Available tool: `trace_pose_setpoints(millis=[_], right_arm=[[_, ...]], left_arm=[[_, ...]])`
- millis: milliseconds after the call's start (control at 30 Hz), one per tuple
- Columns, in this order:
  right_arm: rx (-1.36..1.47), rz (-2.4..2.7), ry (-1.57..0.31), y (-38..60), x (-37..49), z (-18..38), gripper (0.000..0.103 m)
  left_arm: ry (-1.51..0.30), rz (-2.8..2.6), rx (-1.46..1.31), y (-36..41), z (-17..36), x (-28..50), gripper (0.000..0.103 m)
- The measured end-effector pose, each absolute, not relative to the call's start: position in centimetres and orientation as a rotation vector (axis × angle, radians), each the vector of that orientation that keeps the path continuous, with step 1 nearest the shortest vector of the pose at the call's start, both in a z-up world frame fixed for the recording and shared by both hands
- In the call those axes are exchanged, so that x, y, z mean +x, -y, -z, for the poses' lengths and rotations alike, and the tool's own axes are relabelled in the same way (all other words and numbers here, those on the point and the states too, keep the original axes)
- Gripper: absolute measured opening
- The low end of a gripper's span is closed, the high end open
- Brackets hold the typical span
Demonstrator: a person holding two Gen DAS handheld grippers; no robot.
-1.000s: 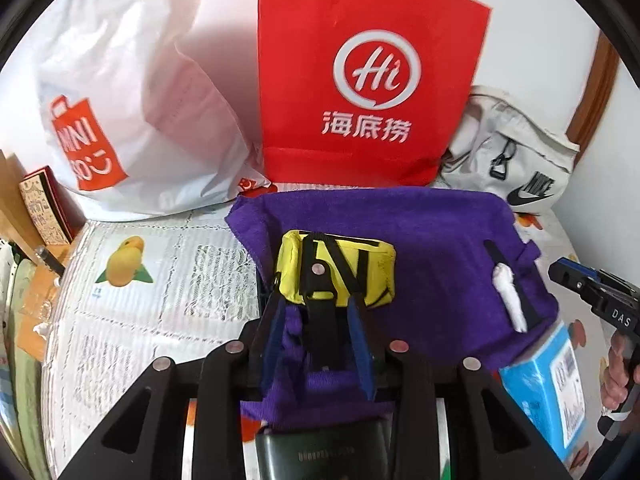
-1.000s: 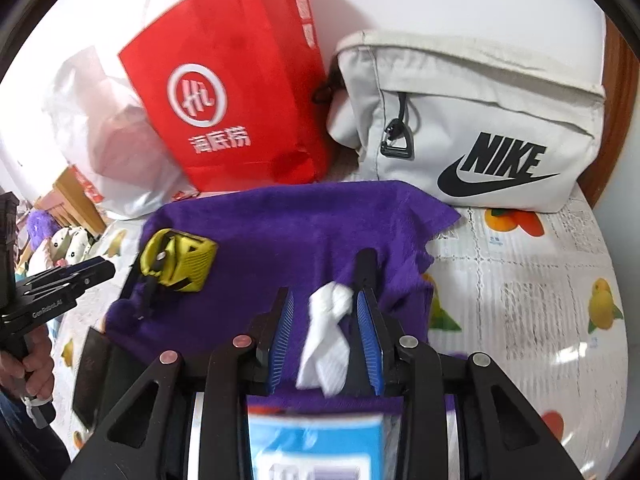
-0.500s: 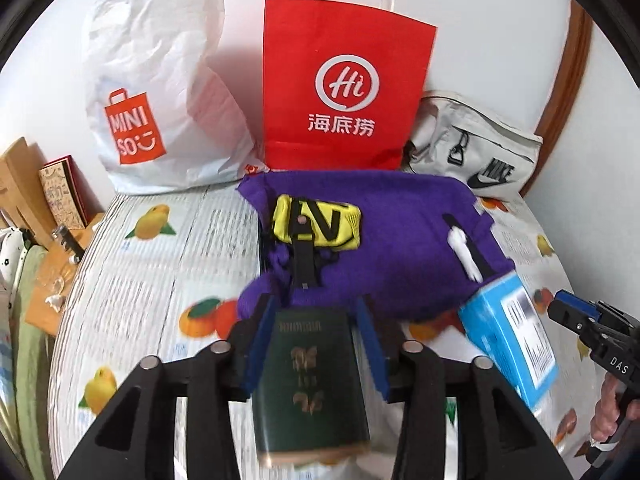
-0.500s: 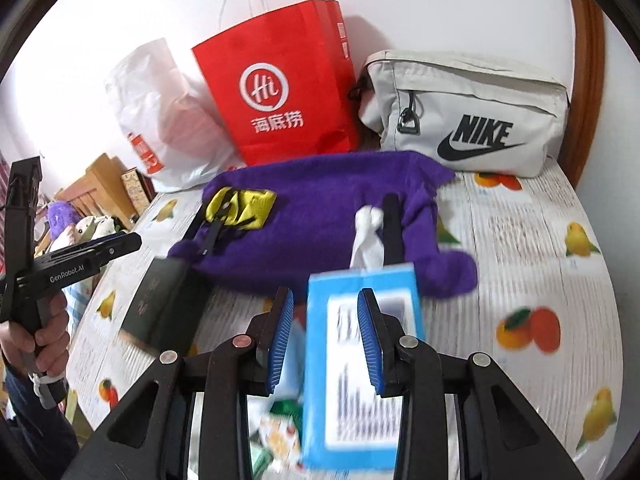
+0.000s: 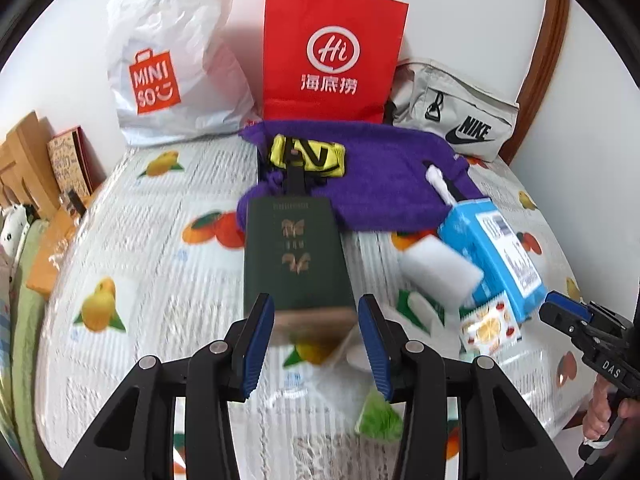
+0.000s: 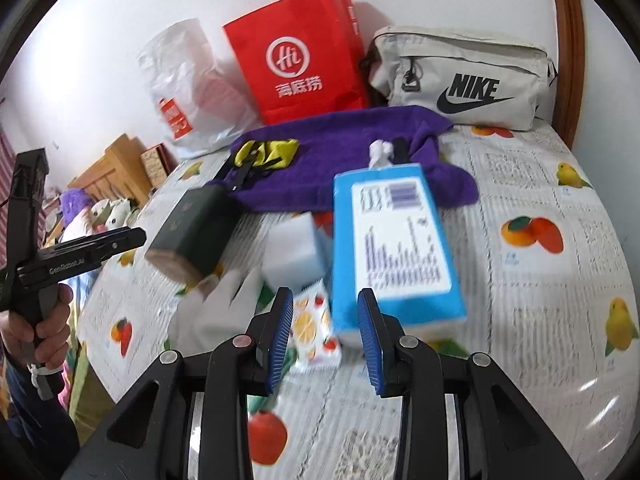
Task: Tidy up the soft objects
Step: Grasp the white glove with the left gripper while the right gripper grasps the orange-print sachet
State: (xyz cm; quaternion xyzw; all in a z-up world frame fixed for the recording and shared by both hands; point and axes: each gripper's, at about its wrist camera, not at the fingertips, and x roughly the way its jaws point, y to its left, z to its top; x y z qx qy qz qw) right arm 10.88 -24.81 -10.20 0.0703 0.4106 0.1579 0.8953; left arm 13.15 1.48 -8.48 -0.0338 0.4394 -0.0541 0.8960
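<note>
A purple towel [image 5: 372, 184] [image 6: 340, 148] lies at the back of the fruit-print table, with a yellow pouch [image 5: 308, 156] [image 6: 266, 154] and a white tissue wad [image 5: 436, 182] [image 6: 378, 152] on it. In front lie a dark green box [image 5: 296, 256] [image 6: 192, 232], a white sponge [image 5: 436, 272] [image 6: 296, 252], a blue tissue pack [image 5: 496, 248] [image 6: 392, 248] and a fruit-print packet [image 5: 488, 324] [image 6: 312, 328]. My left gripper [image 5: 316, 312] [image 6: 132, 238] is open, the box's near end just beyond its tips. My right gripper [image 6: 324, 308] [image 5: 554, 312] is open over the packet, holding nothing.
Against the wall stand a white Miniso bag [image 5: 168, 64], a red paper bag [image 5: 332, 52] [image 6: 300, 60] and a grey Nike pouch [image 5: 452, 120] [image 6: 464, 76]. A green scrap [image 5: 378, 420] and a blurred white soft item [image 6: 216, 308] lie near the front. Boxes and plush toys sit at the left.
Both grippers have drawn back from the purple towel toward the table's near side. The left's jaws stand wider. The green box, sponge, tissue pack and packet have come into view.
</note>
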Motion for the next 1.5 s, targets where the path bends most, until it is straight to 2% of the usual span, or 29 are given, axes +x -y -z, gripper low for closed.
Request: trace_pose_setpoints(millis=[267,367,600,633,700,800,1167,1333,1500], right_arm=[[0.151,-0.338,-0.897,24.5,9.1,13.5,0.032],[0.181,-0.333,-0.913,24.7,9.4,14.7,0.032],[0.225,-0.342,-0.946,24.5,11.0,16.5,0.031],[0.243,-0.349,-0.947,24.6,11.3,16.7,0.030],[0.271,-0.369,-0.946,24.4,11.7,17.0,0.017],[0.272,-0.390,-0.910,23.8,11.5,16.5,0.011],[0.178,-0.432,-0.866,21.1,12.3,14.9,0.012],[0.176,-0.439,-0.854,20.5,13.4,15.2,0.012],[0.127,-0.431,-0.806,20.3,12.7,14.6,0.005]], left_arm=[[-0.952,0.122,-0.077,-1.5,11.2,10.7,0.042],[-0.961,0.123,-0.078,-1.4,11.9,10.2,0.045],[-0.980,0.133,-0.087,-1.5,12.9,9.9,0.046],[-0.986,0.131,-0.085,-1.5,13.1,9.9,0.046],[-0.992,0.133,-0.080,-1.5,13.2,9.9,0.046],[-1.001,0.131,-0.081,-1.6,13.5,10.0,0.046],[-1.001,0.170,-0.092,-1.6,13.9,9.9,0.046],[-0.976,0.209,-0.074,-1.1,13.5,9.6,0.052],[-0.977,0.223,-0.075,-0.8,13.7,9.7,0.052]])
